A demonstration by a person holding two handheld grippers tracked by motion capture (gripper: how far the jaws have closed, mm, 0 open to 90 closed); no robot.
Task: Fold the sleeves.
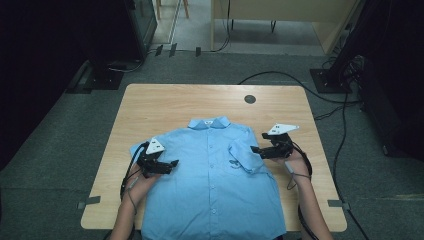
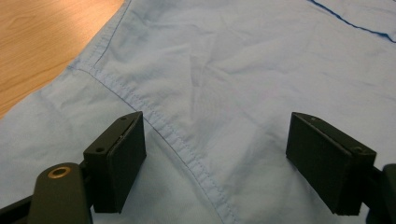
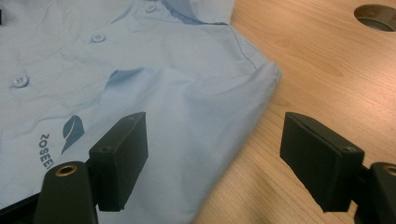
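1. High view: a light blue short-sleeved shirt lies front up on the wooden table, collar toward the far edge, hem hanging over the near edge; the sleeve on the right side is folded in over the chest, while the sleeve on the left is spread flat on the wood; the left gripper rests over the shirt's left shoulder area, its jaws pointing toward the button line; the right gripper sits at the shirt's right edge, just beside the folded sleeve, its jaws pointing left; a round cable hole is set in the table near the far edge, well apart from the shirt.

2. Left gripper view: the jaws of the left gripper stand spread wide, with nothing pinched; below and between them lies crumpled blue cloth, crossed by a stitched seam running diagonally; bare table shows at the upper left.

3. Right gripper view: the right gripper has its jaws spread wide, holding nothing; the folded edge of the shirt runs between them, cloth under the left jaw and bare wood under the right; a dark leaf logo with lettering sits on the chest, and white buttons line the upper left.
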